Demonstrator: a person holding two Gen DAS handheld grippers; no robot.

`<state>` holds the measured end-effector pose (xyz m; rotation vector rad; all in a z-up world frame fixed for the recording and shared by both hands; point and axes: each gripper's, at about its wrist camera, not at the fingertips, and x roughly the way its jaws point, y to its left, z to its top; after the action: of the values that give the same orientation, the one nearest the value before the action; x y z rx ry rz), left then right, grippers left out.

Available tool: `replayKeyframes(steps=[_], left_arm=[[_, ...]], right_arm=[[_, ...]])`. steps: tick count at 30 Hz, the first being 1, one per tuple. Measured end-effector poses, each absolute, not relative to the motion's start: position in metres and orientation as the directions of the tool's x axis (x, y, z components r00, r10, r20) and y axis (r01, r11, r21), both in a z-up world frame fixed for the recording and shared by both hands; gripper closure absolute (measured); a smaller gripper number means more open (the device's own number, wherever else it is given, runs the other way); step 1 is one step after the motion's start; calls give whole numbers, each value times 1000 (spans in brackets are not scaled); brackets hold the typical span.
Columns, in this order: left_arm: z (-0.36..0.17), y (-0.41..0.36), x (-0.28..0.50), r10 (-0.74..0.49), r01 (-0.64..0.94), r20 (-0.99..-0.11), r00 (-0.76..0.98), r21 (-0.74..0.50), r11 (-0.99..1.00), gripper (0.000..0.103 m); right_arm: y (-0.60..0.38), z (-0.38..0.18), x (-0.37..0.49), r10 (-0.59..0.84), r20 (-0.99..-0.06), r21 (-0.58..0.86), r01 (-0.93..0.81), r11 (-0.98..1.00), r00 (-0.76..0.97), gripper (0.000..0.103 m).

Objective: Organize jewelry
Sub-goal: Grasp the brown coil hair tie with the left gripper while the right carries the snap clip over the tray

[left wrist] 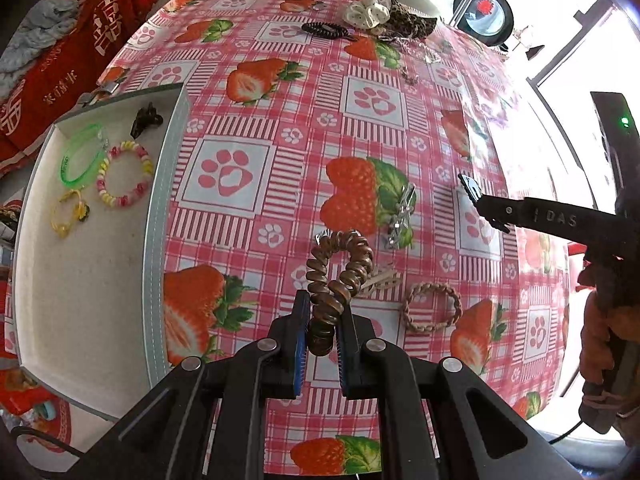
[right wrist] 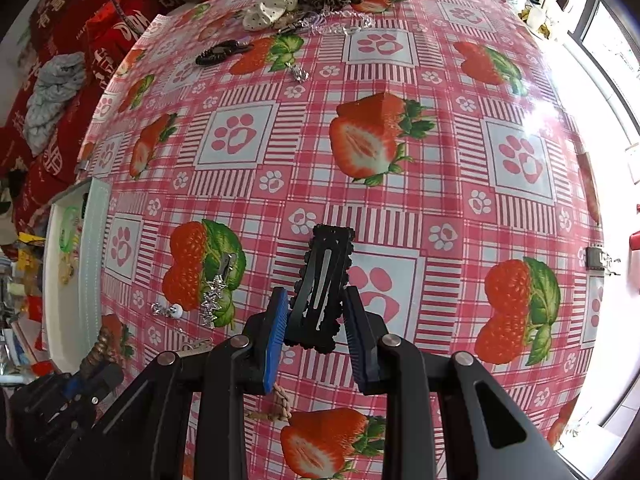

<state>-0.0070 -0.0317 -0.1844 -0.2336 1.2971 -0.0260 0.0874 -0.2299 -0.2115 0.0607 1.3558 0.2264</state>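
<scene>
Both my tools are loaded above the strawberry-print bench, one hair piece in each.

One bench (left wrist: 280,128) under a pink checked cloth carries everything; at its left edge sits one white tray (left wrist: 92,280) holding four pieces: one green bangle (left wrist: 82,156), one pink-and-yellow beaded bracelet (left wrist: 125,174), one yellow ring-shaped piece (left wrist: 66,212) and one black claw clip (left wrist: 146,120). My left tool (left wrist: 322,330) is narrowed onto one brown spiral hair tie (left wrist: 338,272), lifted clear of the cloth. My right tool (right wrist: 316,322) pinches one black snap hair clip (right wrist: 324,284) between its blue pads. Loose on the cloth near my tools lie one braided tan bracelet (left wrist: 432,308) and one silver sparkly clip (left wrist: 400,216); at the far end sit two scrunchies, one white (left wrist: 366,12) and one leopard-print (left wrist: 408,20).
</scene>
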Motion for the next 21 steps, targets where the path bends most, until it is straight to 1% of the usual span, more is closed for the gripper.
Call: replayKeyframes(steps=[6, 12, 21], left_arm=[[-173, -25, 3, -122, -145, -946, 300, -171, 975, 84], [-163, -8, 4, -89, -202, -936, 341, -165, 966, 84], [-161, 48, -10, -72, -223, -934, 350, -157, 962, 84]], right_arm=[[-226, -194, 94, 236, -949, 205, -160, 966, 209, 72], [-201, -178, 98, 272, -937, 212, -261, 942, 220, 72], [-143, -162, 86, 312, -920, 224, -335, 915, 237, 72]])
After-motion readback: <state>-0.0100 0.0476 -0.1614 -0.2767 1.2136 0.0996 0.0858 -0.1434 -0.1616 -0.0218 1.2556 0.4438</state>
